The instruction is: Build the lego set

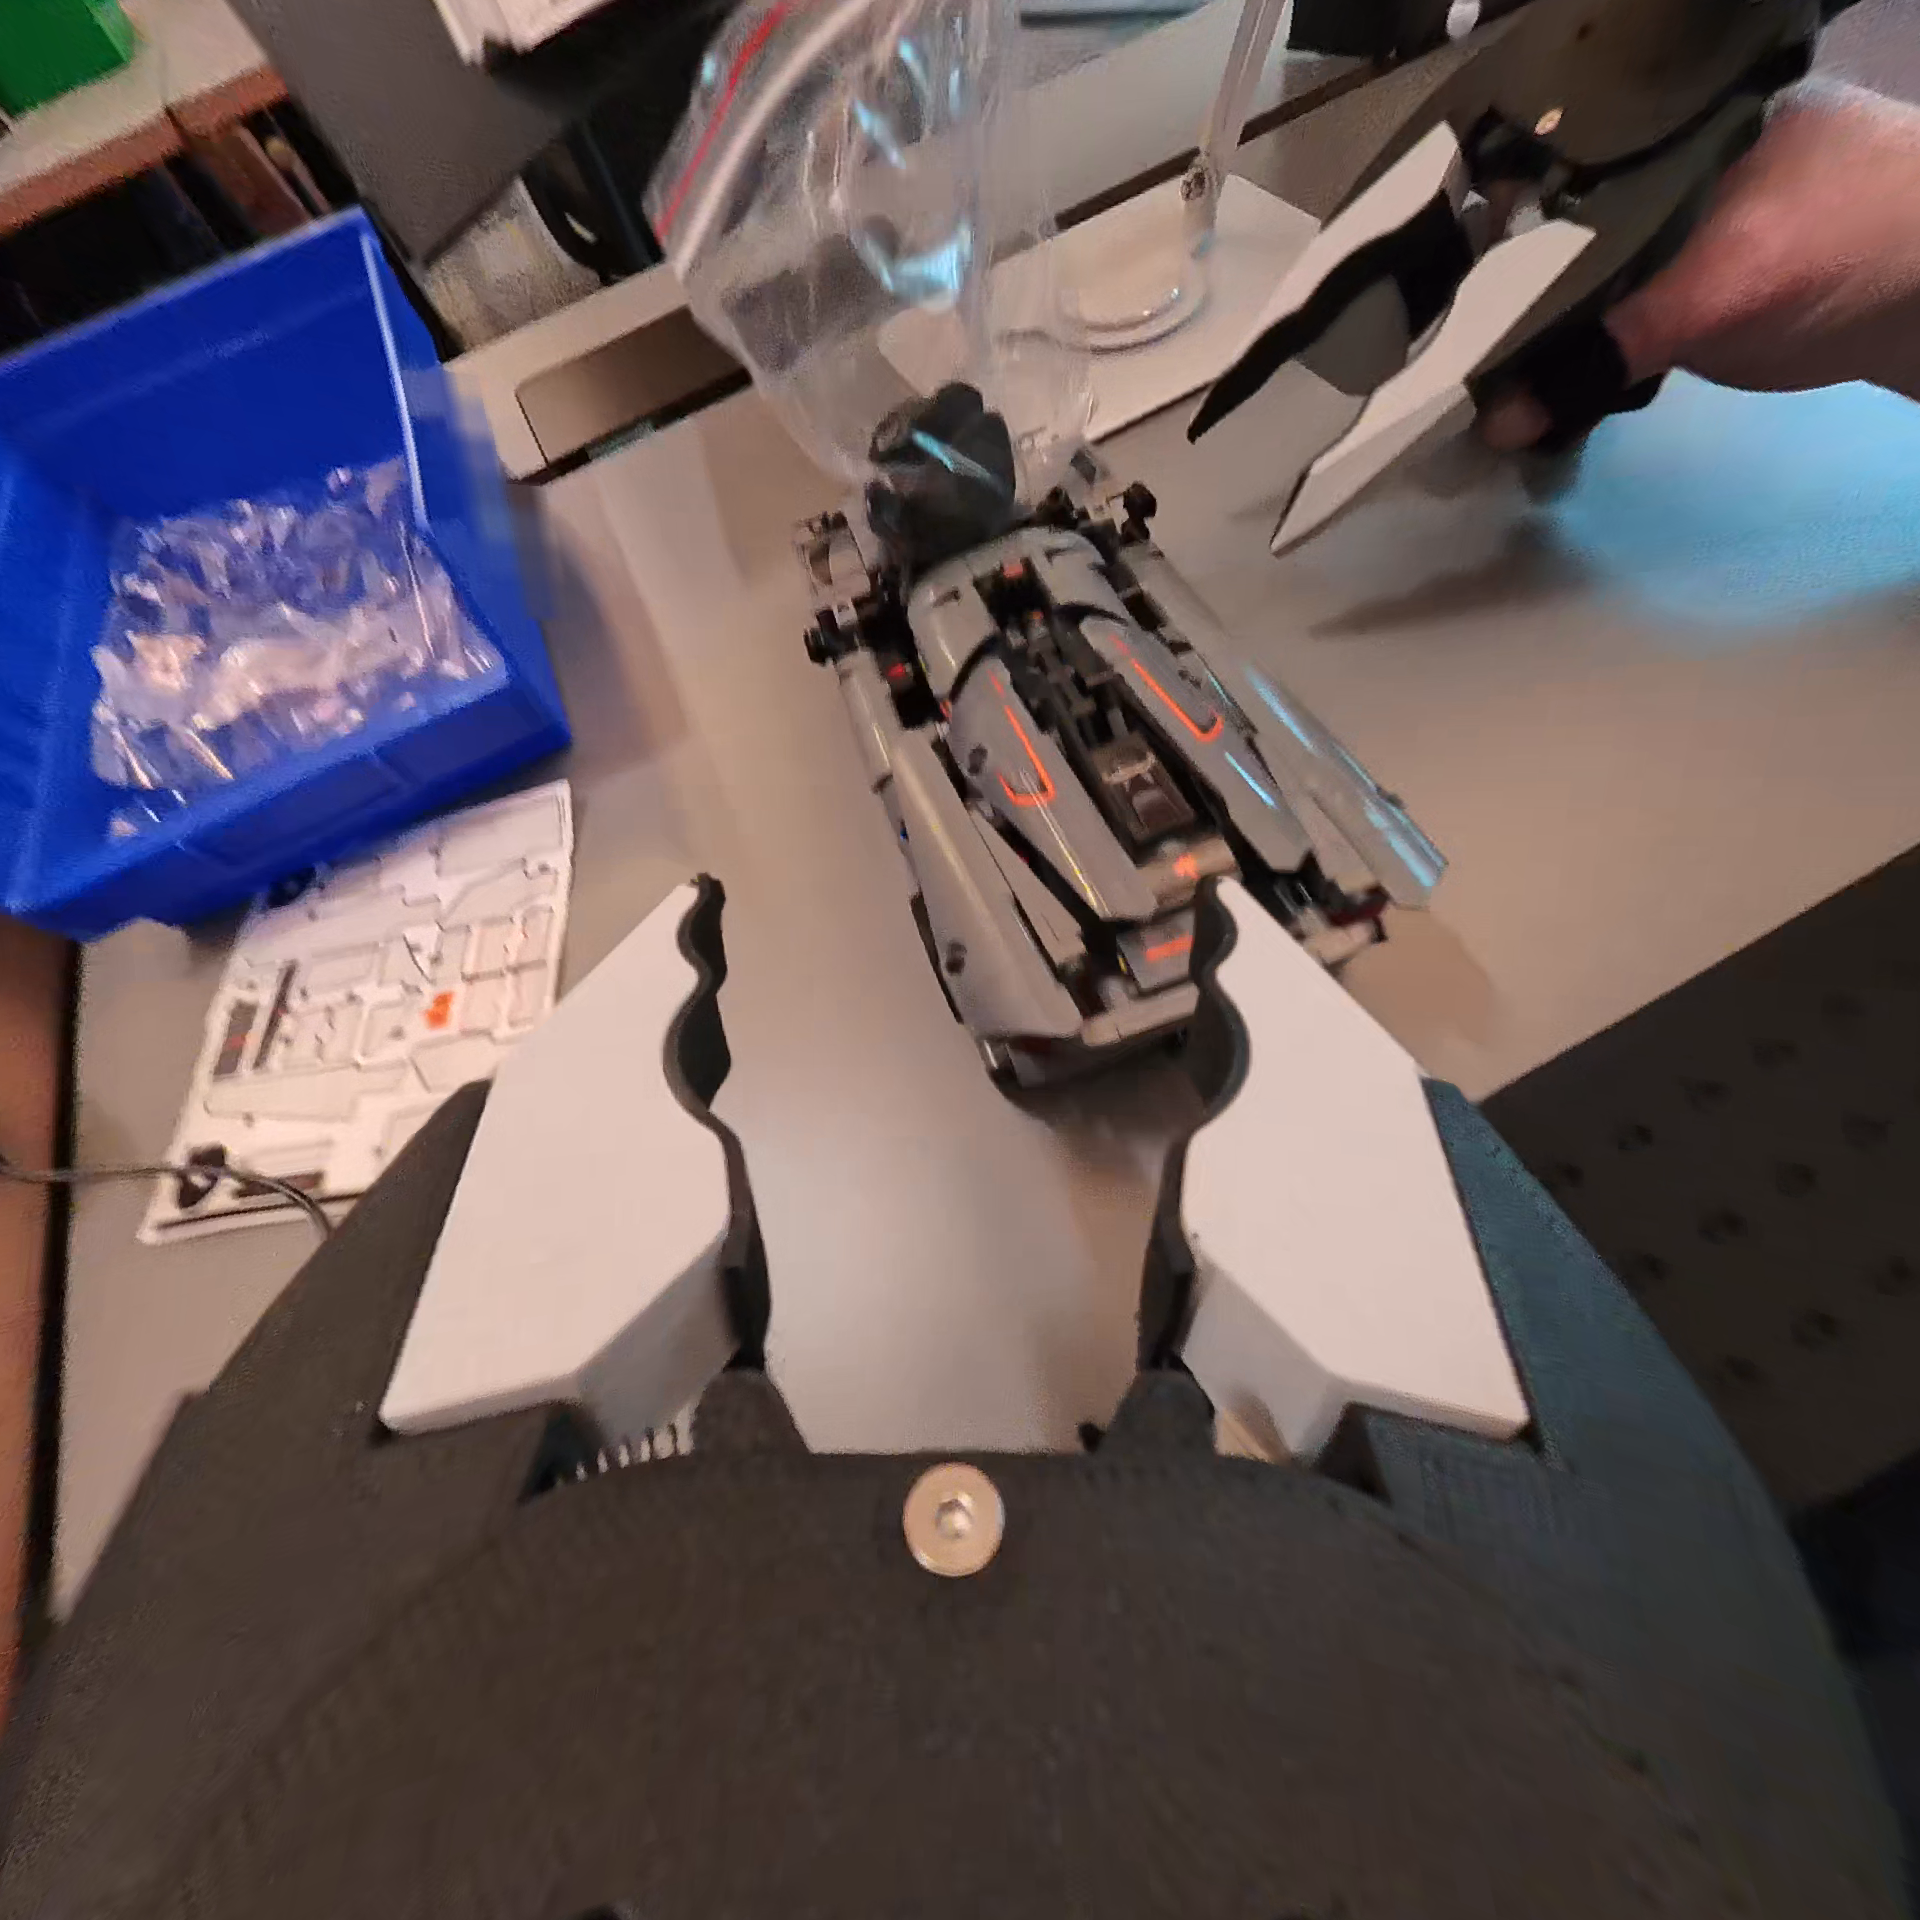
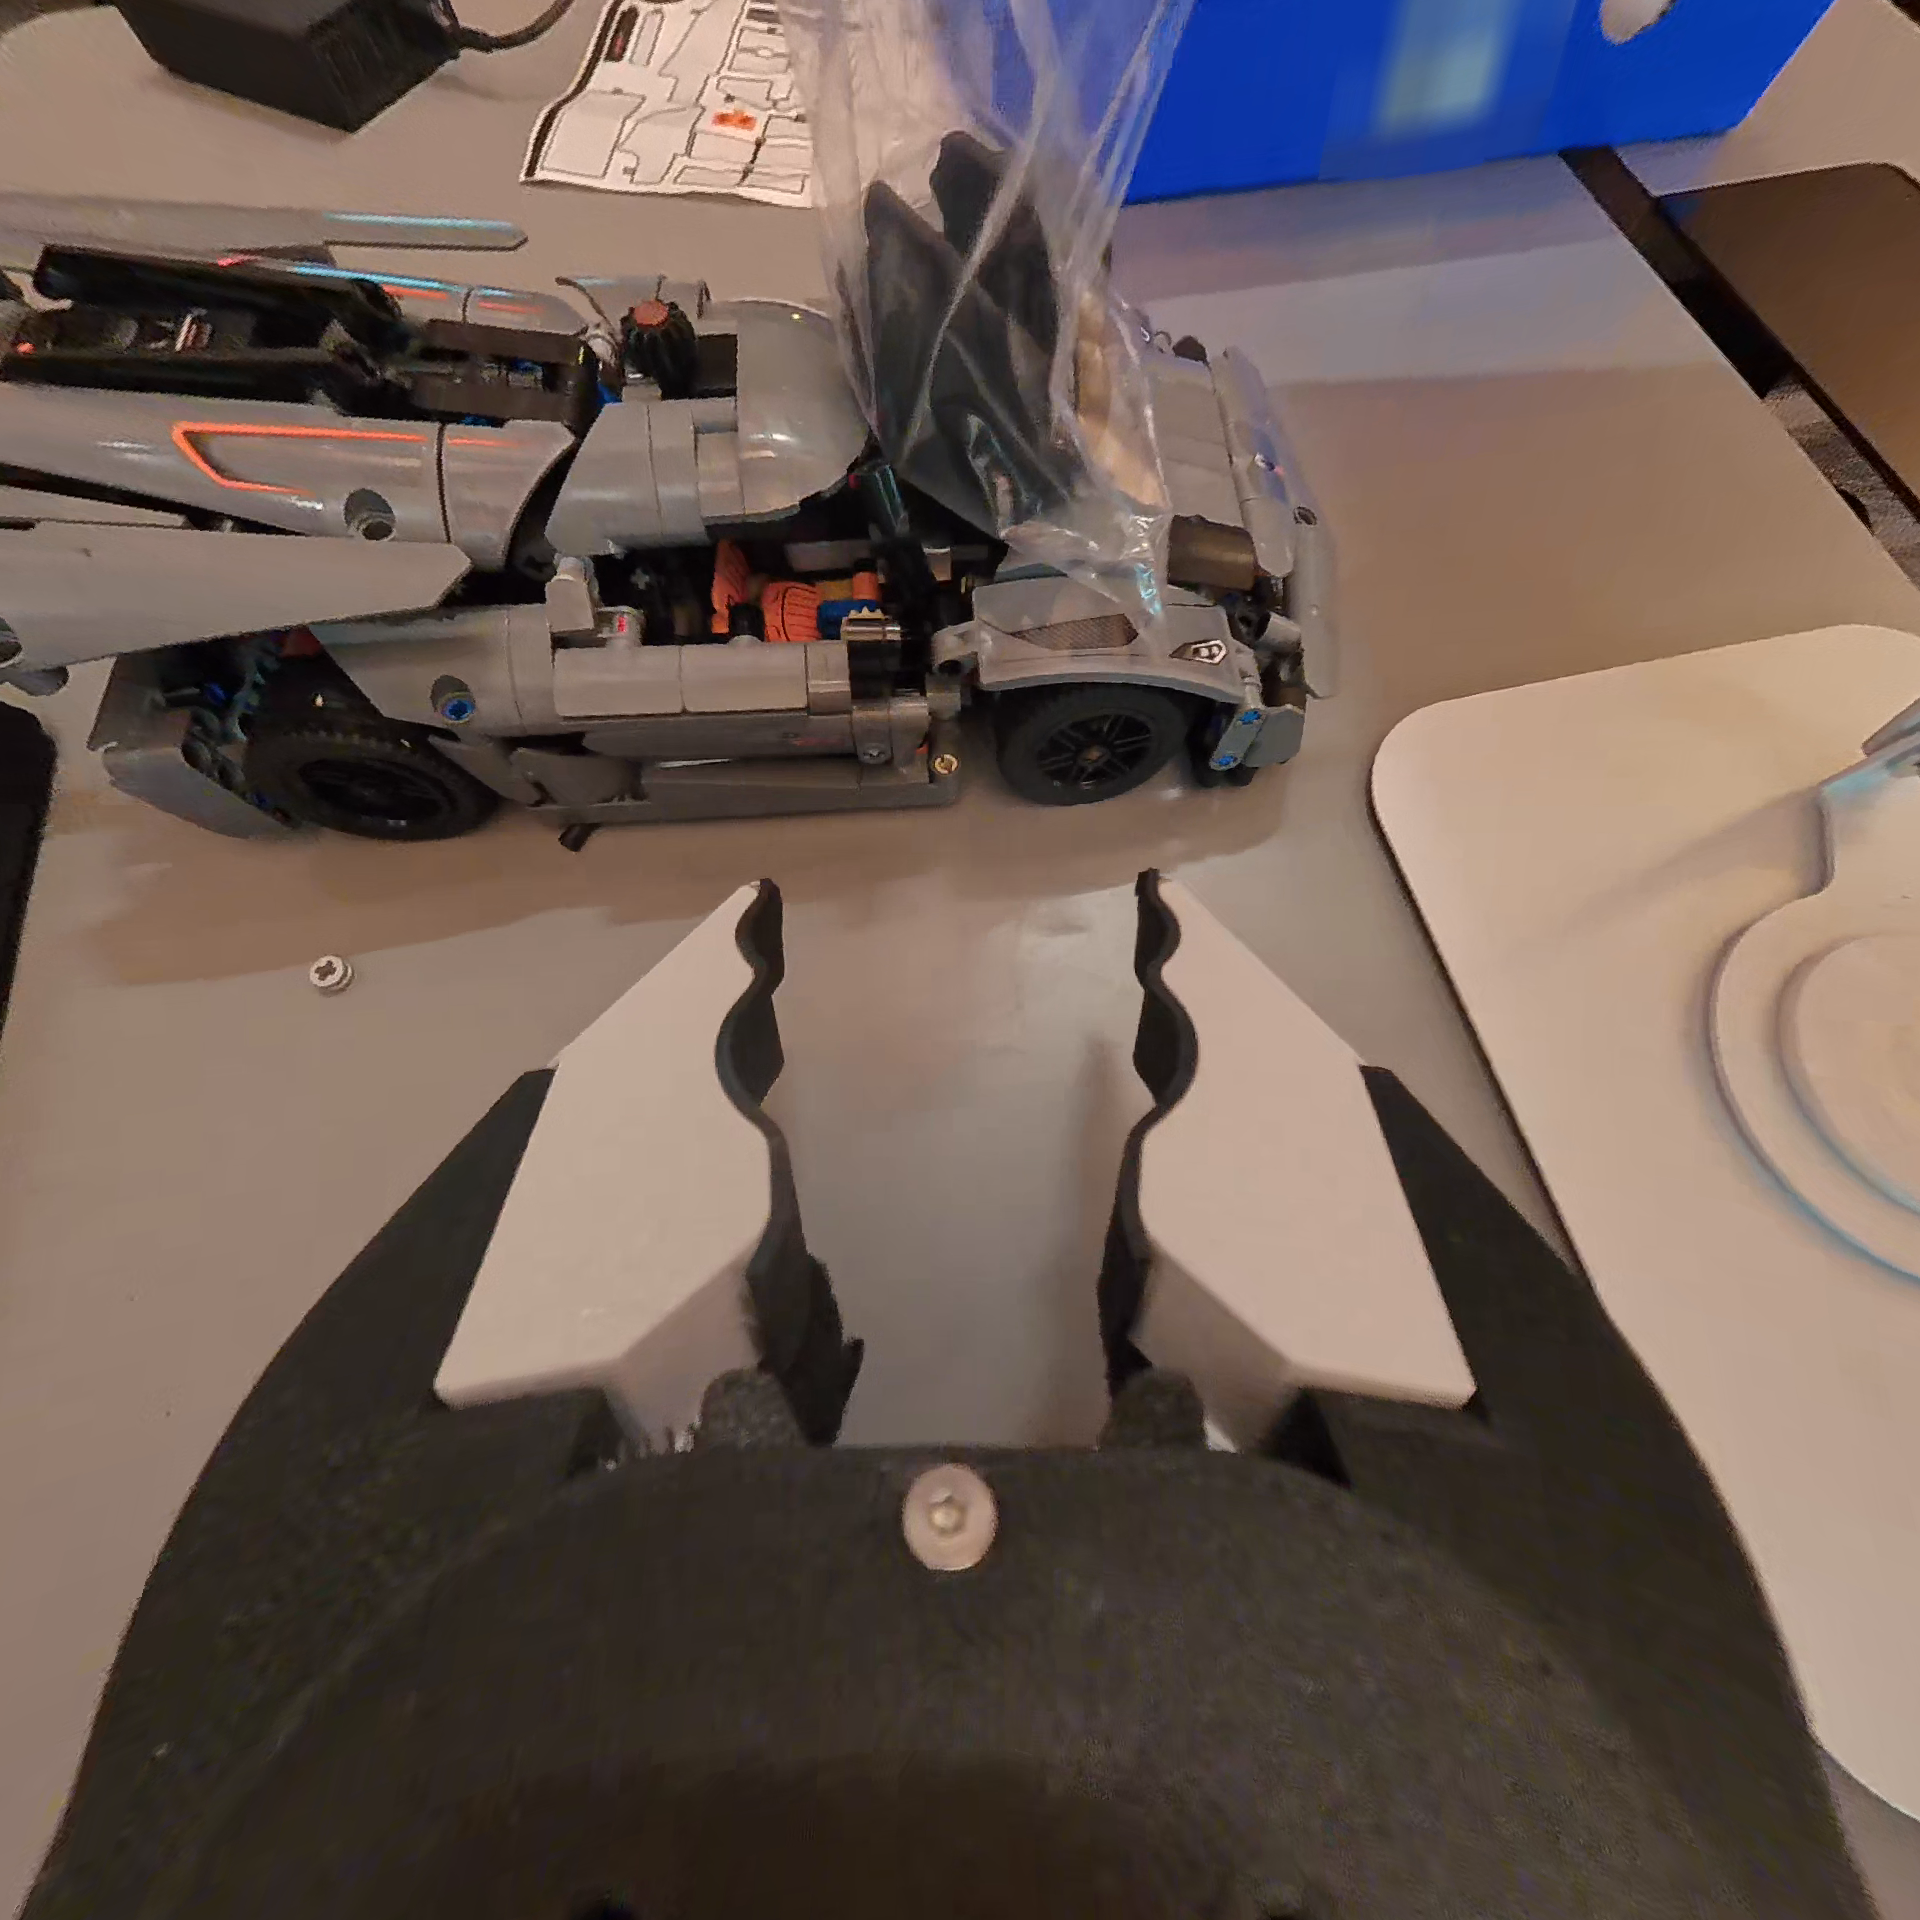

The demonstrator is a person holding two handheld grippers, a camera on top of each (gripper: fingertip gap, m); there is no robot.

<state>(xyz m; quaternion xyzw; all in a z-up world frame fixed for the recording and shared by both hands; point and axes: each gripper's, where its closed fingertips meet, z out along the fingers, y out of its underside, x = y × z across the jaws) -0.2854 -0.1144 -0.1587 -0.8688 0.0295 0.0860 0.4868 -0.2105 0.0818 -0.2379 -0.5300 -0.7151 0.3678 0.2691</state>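
Note:
A grey lego car [image 1: 1091, 748] with orange stripes and black wheels stands on the grey table [image 1: 852, 1195]. It also shows side-on in the right wrist view [image 2: 675, 582]. A clear plastic bag [image 1: 883, 260] with black pieces in it rests upright on one end of the car, also seen in the right wrist view [image 2: 997, 312]; its top runs out of frame. My left gripper [image 1: 961, 899] is open and empty at the car's near end. My right gripper [image 2: 956, 888] is open and empty, just short of the car's side, and also shows in the left wrist view [image 1: 1309, 457].
A blue bin [image 1: 239, 623] with clear bags stands at the left, a printed sheet [image 1: 384, 1008] in front of it. A small grey piece [image 2: 330, 972] lies loose on the table. A white base plate [image 2: 1621, 883] lies to the right. A black box [image 2: 281, 52] sits at the back. From the right gripper's tips to the small grey piece [image 2: 330, 972] is close to 11 cm.

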